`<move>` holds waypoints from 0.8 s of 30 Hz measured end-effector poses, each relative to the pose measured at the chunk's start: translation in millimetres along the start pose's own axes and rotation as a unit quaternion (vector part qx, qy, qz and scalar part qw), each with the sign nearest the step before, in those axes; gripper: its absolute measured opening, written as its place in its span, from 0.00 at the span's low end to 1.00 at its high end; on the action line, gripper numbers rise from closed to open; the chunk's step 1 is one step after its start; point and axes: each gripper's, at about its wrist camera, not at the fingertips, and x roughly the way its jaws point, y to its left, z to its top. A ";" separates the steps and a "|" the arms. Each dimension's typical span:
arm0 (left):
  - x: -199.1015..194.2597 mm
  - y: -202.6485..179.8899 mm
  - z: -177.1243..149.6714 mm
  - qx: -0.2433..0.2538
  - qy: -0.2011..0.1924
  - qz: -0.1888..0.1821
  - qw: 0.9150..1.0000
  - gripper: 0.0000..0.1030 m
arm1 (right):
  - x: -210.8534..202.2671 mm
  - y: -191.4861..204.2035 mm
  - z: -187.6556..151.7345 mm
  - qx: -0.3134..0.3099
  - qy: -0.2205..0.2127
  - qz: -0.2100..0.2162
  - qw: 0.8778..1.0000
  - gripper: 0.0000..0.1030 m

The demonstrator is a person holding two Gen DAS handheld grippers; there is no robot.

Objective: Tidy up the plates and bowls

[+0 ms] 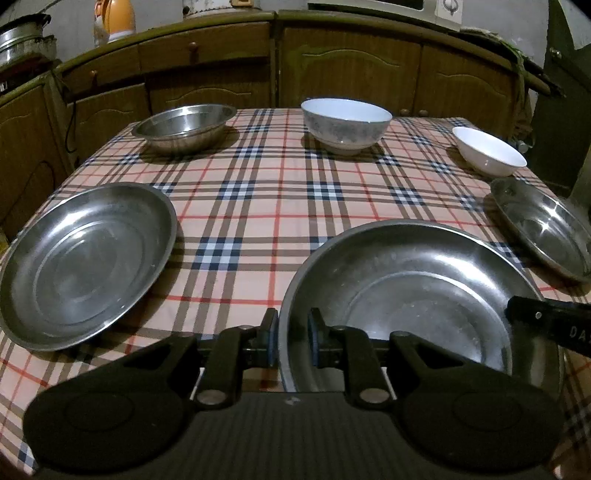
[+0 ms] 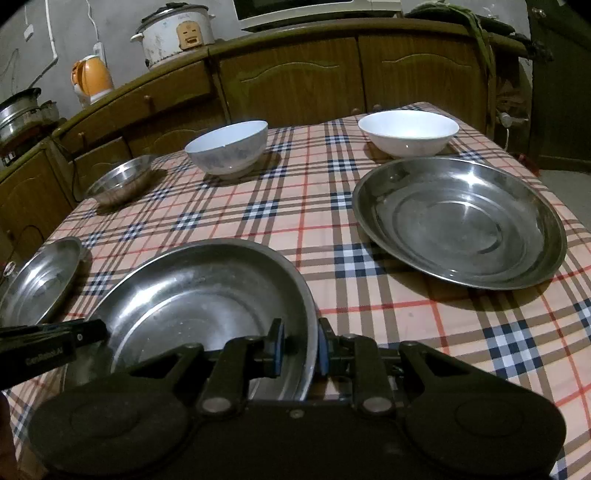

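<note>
A large steel plate point(image 1: 417, 295) lies at the table's near middle; it also shows in the right wrist view point(image 2: 207, 295). My left gripper point(image 1: 292, 339) straddles its left rim, one finger on each side, closed on it. My right gripper point(image 2: 301, 350) straddles its right rim the same way. A second steel plate point(image 1: 85, 262) lies at the left, also in the right wrist view point(image 2: 40, 280). A third steel plate point(image 2: 458, 221) lies at the right, also in the left wrist view point(image 1: 543, 229). A steel bowl point(image 1: 184, 125), a patterned bowl point(image 1: 345, 125) and a white bowl point(image 1: 487, 151) stand along the far side.
The table carries a plaid cloth point(image 1: 258, 206). Wooden cabinets point(image 1: 351, 74) run behind it, with a rice cooker point(image 2: 173, 33), an orange kettle point(image 2: 92, 77) and pots point(image 2: 22, 110) on the counter. A dark door point(image 2: 561, 85) stands at the right.
</note>
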 end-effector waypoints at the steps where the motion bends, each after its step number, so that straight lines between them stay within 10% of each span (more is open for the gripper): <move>1: 0.0 0.2 -0.3 -0.001 0.000 -0.001 1.000 0.19 | 0.2 -0.1 0.1 0.000 0.000 0.000 1.000 0.24; 24: -26.7 2.7 23.2 -0.023 -0.045 -0.003 0.999 0.58 | -47.5 -40.2 29.5 0.032 -0.079 -0.029 0.996 0.50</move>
